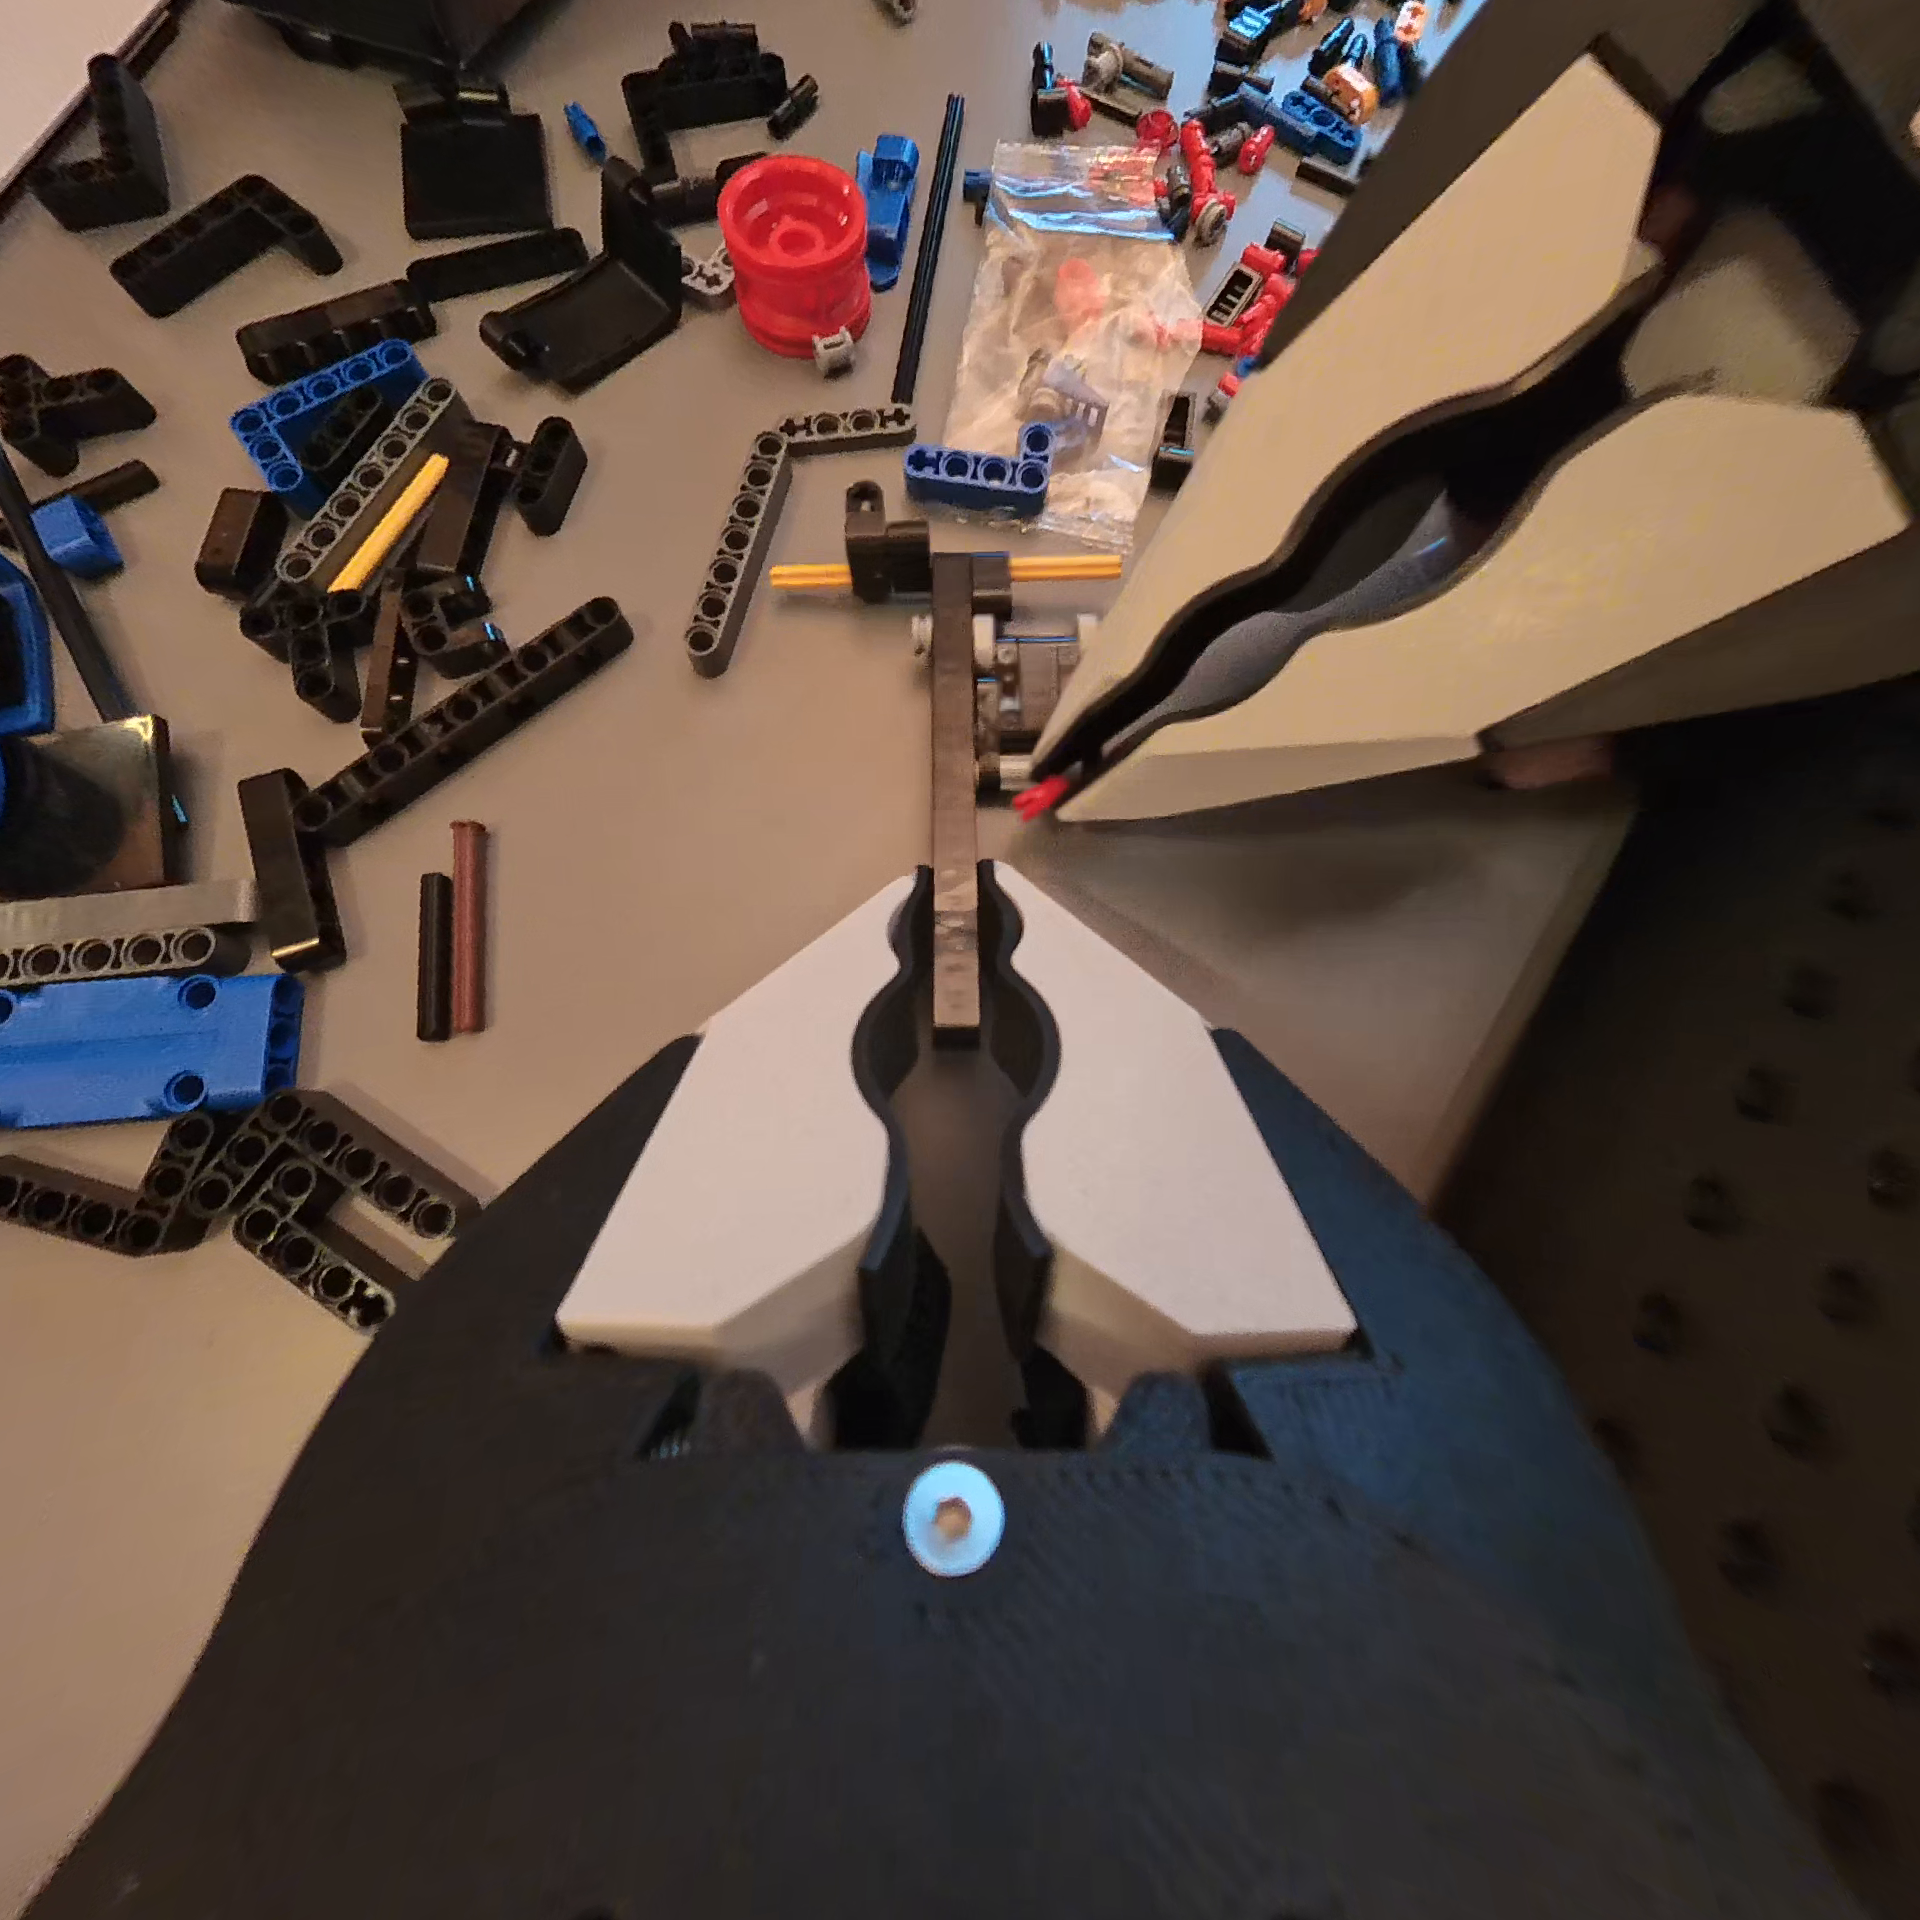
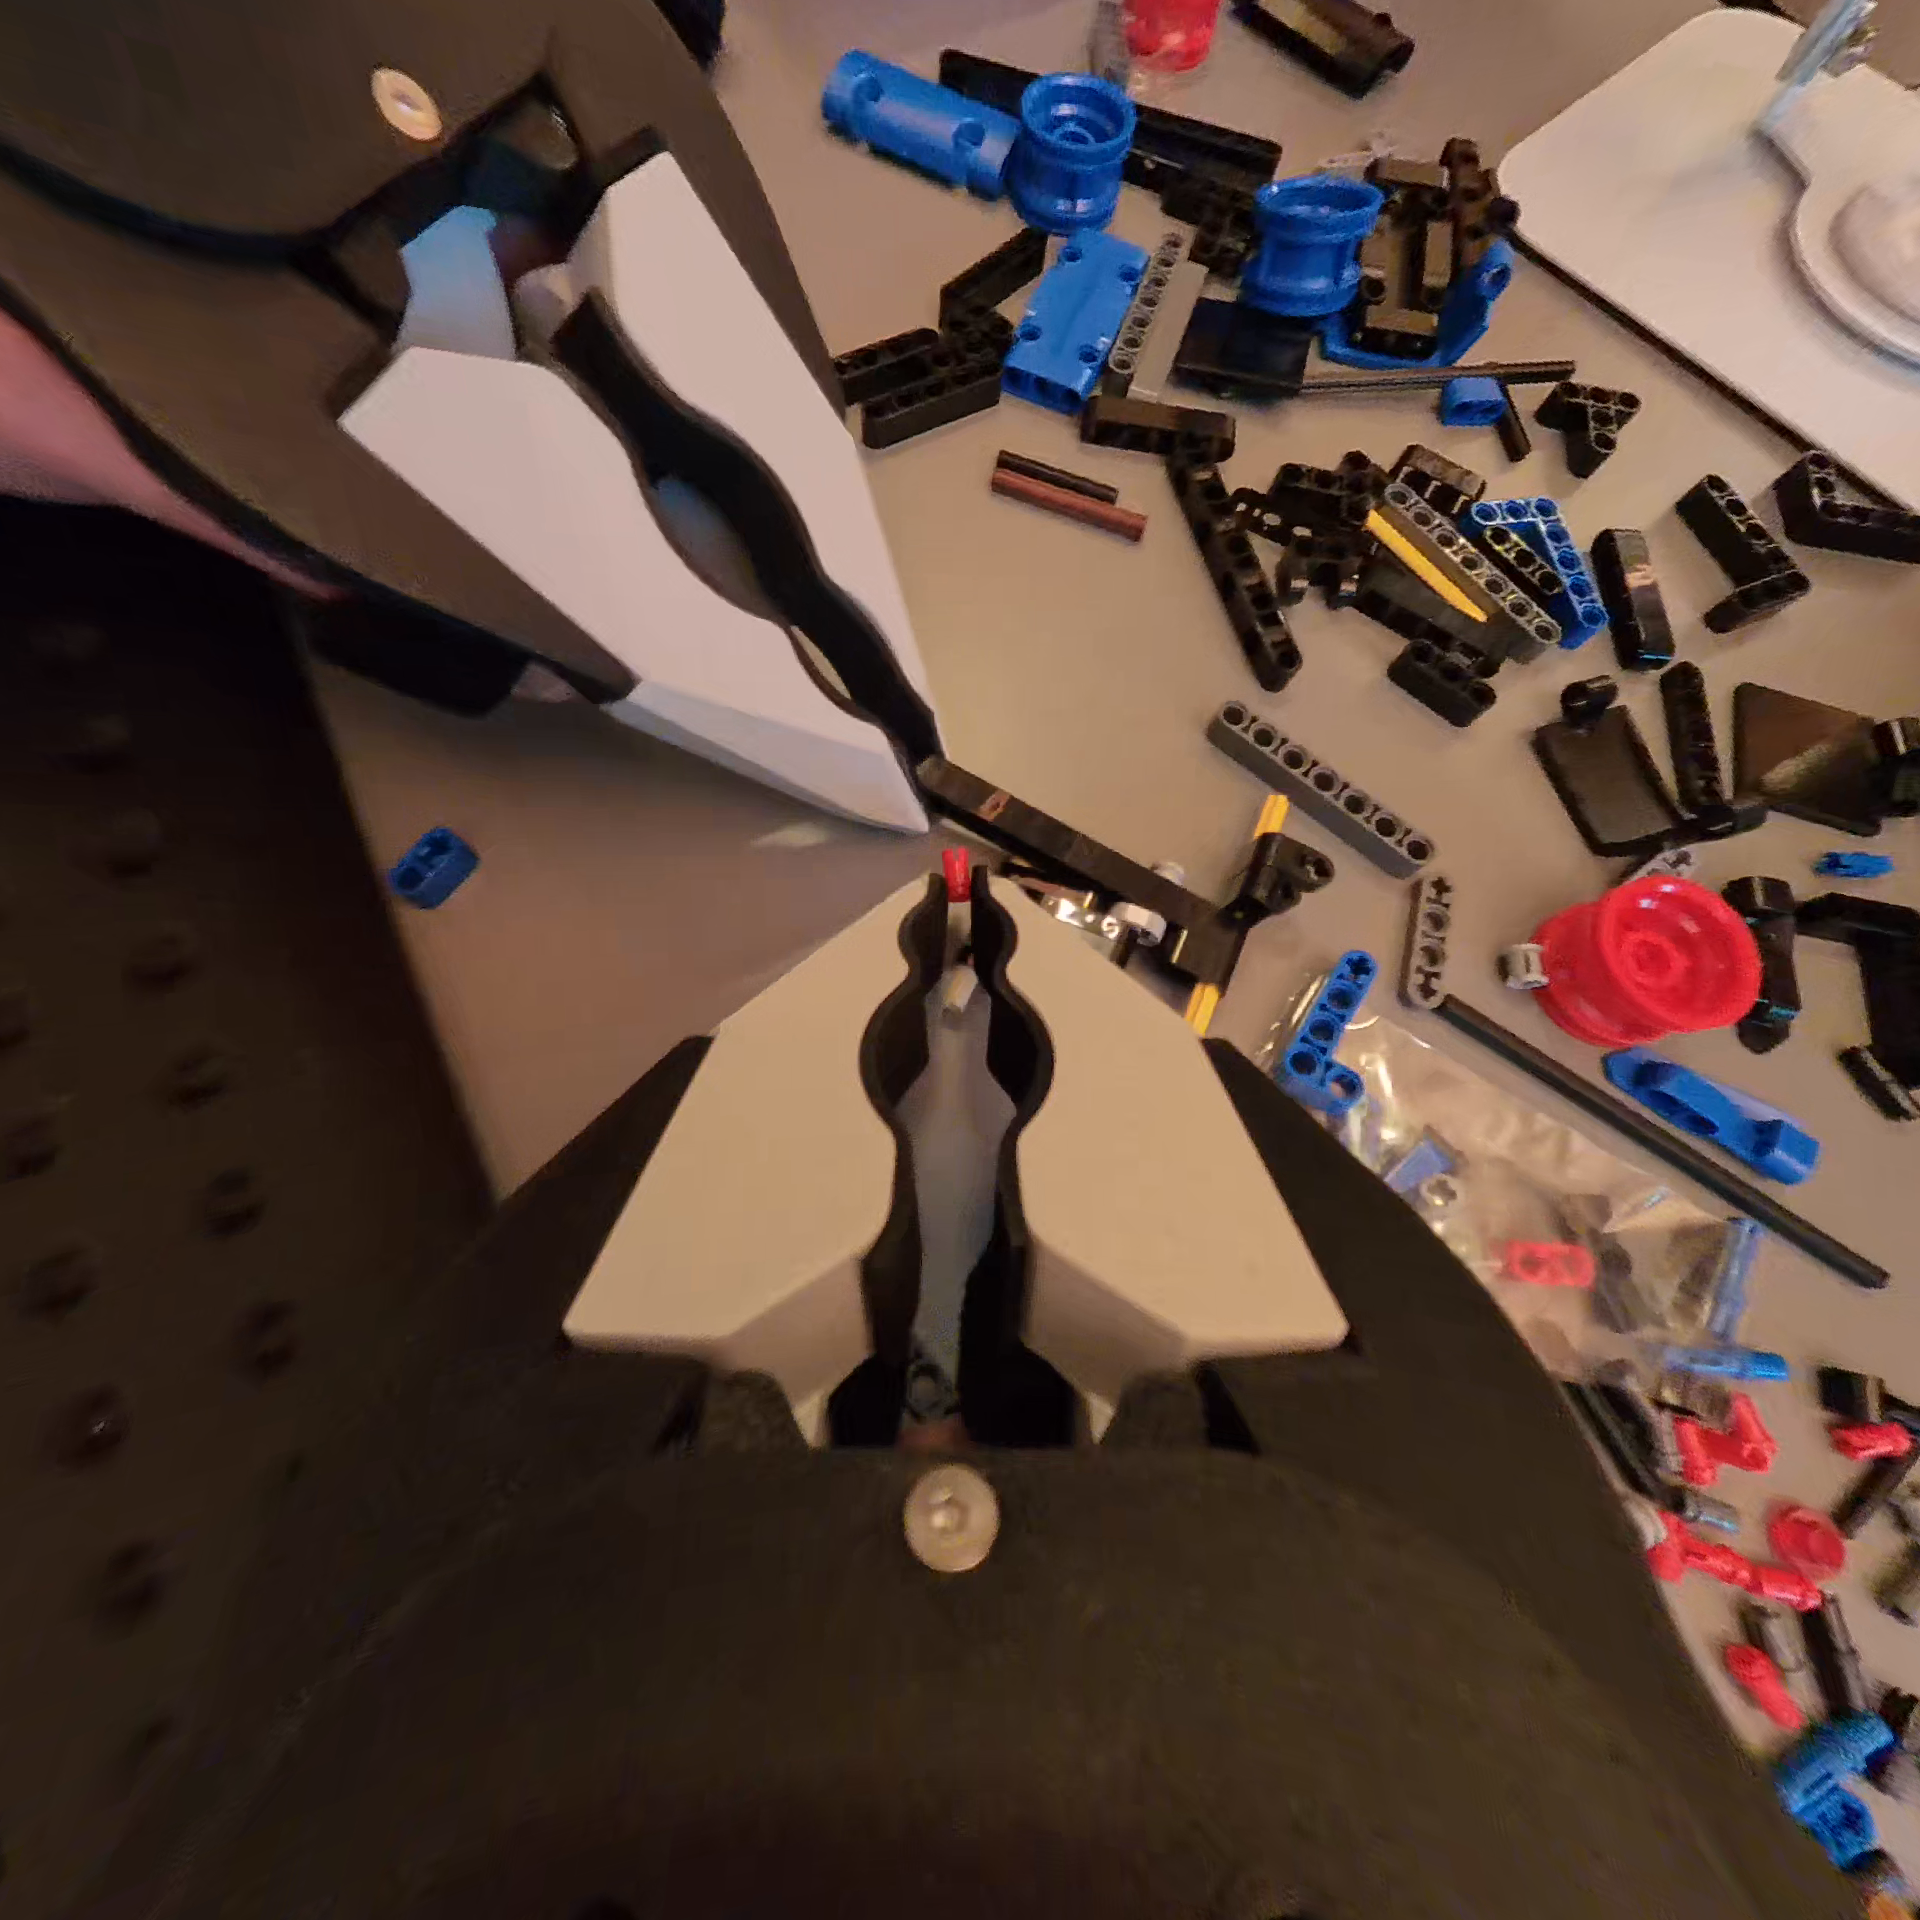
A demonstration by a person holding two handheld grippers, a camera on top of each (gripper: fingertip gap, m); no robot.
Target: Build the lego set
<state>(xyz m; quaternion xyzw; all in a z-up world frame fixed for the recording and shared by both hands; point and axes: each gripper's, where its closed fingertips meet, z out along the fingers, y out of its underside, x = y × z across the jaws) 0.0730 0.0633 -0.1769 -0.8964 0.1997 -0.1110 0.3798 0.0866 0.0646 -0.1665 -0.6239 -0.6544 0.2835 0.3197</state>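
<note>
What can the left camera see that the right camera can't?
Only the left wrist view shows the left gripper from behind, shut on a long black beam. Only the right wrist view shows two blue wheel hubs, a small blue piece lying alone near the table edge, and a white board at the top right. Both views share the right gripper pinching a small red pin, the red wheel hub, the clear bag of parts and the yellow axle through the small build.
</note>
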